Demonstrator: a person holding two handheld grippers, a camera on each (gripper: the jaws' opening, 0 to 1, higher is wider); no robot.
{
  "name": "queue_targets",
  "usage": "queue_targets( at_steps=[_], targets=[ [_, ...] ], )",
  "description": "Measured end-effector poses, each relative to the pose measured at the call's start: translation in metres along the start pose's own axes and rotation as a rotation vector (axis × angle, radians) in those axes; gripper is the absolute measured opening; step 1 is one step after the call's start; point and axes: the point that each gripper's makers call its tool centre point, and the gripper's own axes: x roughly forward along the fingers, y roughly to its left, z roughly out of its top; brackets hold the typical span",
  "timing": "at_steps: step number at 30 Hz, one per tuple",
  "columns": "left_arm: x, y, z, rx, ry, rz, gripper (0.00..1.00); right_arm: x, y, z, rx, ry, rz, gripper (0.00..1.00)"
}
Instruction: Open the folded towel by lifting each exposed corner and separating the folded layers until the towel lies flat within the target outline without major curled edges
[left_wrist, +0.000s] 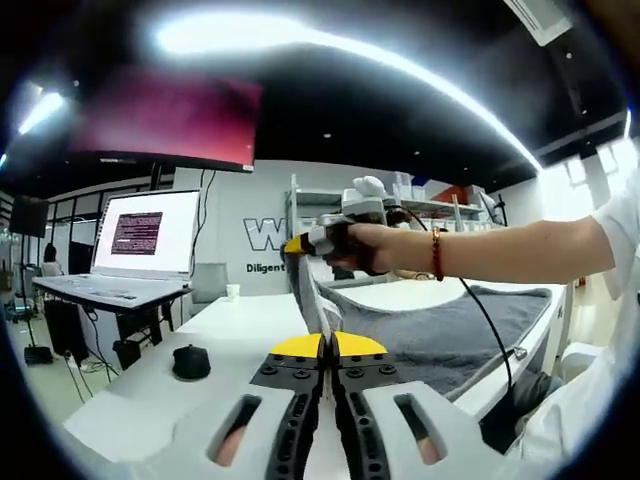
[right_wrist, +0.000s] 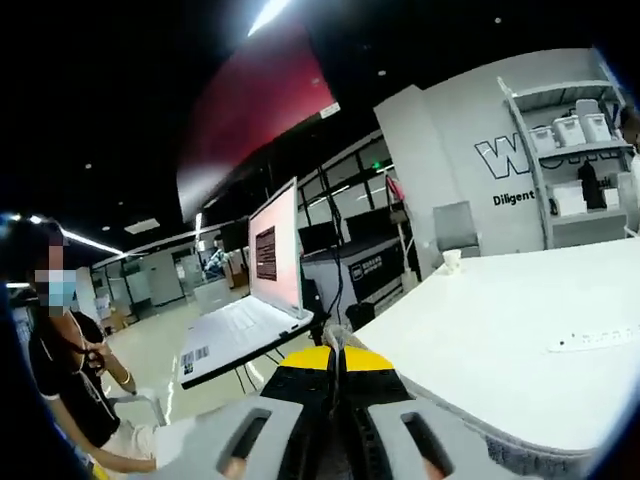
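white worktop (left_wrist: 240, 330) carries our grey towel (left_wrist: 450, 325), spread toward its far side. our left gripper (left_wrist: 328, 350) pinches a raised towel corner between closed fingers. right gripper (right_wrist: 338, 362) also has its fingers closed on a sliver of towel edge, held up.

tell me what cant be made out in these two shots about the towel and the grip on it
- Left gripper view: the towel runs behind the person's arm and the right gripper, so its far edge and any target outline are hidden.
- Right gripper view: the jaws of the right gripper look shut on a sliver of cloth, too small to confirm.
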Motion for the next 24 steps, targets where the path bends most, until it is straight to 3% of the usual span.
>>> queue_targets(
  at_steps=[5, 7, 13, 19, 22, 24],
  targets=[
    [-0.001, 0.001, -0.004, 0.005, 0.01, 0.004, 0.01, 0.001, 0.0, -0.011, 0.025, 0.017, -0.006, 0.0],
    [-0.001, 0.006, -0.013, 0.001, 0.026, 0.022, 0.01, 0.013, -0.003, -0.019, 0.117, 0.017, 0.001, 0.0],
    [0.002, 0.005, -0.026, 0.013, 0.066, 0.029, 0.01, 0.019, -0.001, -0.028, 0.14, 0.03, 0.001, 0.0],
    [0.0, 0.009, -0.033, 0.013, 0.08, 0.042, 0.01, 0.024, -0.004, -0.043, 0.275, 0.031, 0.031, 0.0],
    [0.0, 0.009, -0.035, -0.018, 0.067, 0.031, 0.01, 0.027, -0.005, -0.051, 0.386, 0.016, 0.05, 0.0],
    [-0.001, 0.009, -0.038, -0.011, 0.075, 0.038, 0.01, 0.028, -0.006, -0.054, 0.393, 0.021, 0.051, 0.0]
  ],
)
